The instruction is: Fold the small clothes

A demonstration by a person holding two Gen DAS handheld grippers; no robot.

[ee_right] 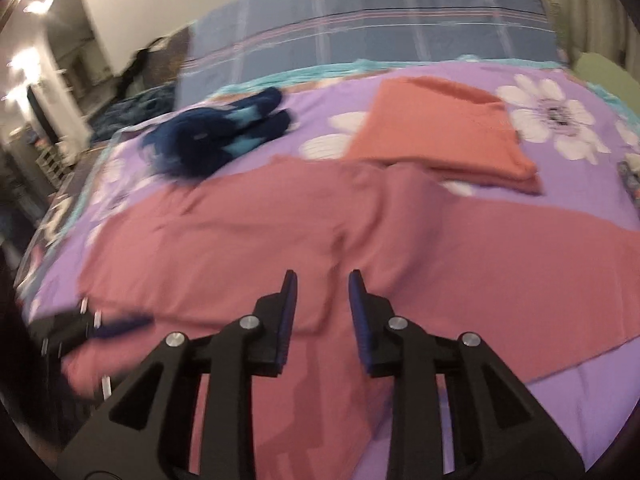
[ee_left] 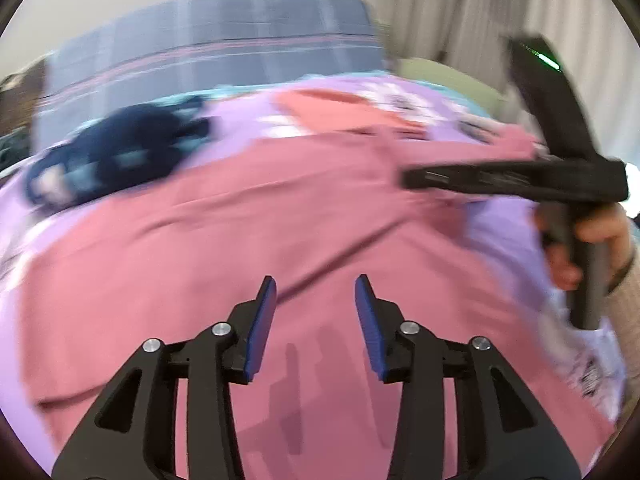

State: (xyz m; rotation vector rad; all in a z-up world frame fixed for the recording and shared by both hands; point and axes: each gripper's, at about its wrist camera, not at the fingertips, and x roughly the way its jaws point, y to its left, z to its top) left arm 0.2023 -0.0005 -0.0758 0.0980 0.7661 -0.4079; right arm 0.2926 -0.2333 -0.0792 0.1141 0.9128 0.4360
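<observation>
While the pink garment (ee_right: 280,216) lies spread flat on the purple floral bedspread (ee_right: 580,184), just in front of a folded coral cloth (ee_right: 440,132), the left gripper (ee_left: 316,292) and right gripper (ee_right: 318,280) hover over it, jaws parted, holding nothing.

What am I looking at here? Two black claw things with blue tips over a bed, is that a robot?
No robot: a person holds a hand-held gripper in each hand, each carrying a camera looking along its fingers. One picture comes from the left gripper, the other from the right gripper. Both are open and hold nothing. Below lies a pink garment spread on a purple flowered bedspread. Beyond it sit a folded orange piece and a dark blue bundle. In the left view the person's hand grips the other tool's handle.
</observation>
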